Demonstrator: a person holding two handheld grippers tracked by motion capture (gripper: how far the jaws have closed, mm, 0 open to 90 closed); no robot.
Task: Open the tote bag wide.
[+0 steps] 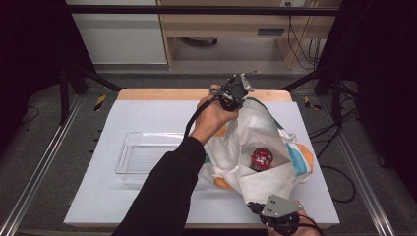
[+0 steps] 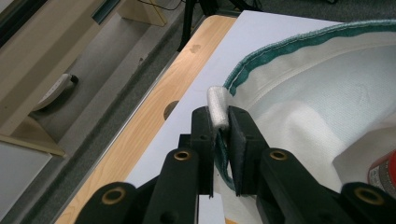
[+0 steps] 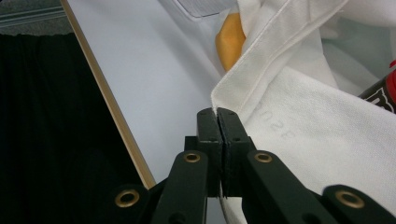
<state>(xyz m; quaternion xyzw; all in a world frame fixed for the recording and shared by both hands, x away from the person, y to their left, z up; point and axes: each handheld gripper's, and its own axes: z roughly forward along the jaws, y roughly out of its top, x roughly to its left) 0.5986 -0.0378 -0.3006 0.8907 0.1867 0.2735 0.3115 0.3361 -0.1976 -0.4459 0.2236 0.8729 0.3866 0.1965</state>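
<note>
A white cloth bag (image 1: 263, 132) with blue and orange patches lies open on the right half of the table. A red and black round can (image 1: 261, 159) rests inside it. My left gripper (image 1: 235, 94) is at the bag's far edge, shut on the green-trimmed rim (image 2: 280, 44) where a white loop (image 2: 217, 107) sticks up between the jaws. My right gripper (image 1: 278, 212) is at the near edge, shut on the bag's white hem (image 3: 261, 74). The can's red side (image 3: 385, 93) peeks in at the right of the right gripper view.
A clear plastic tray (image 1: 147, 157) sits left of the bag on the white table top (image 1: 98, 196). The wooden far edge (image 2: 154, 116) of the table runs behind the bag. A black sleeve (image 1: 164, 196) crosses the table's middle.
</note>
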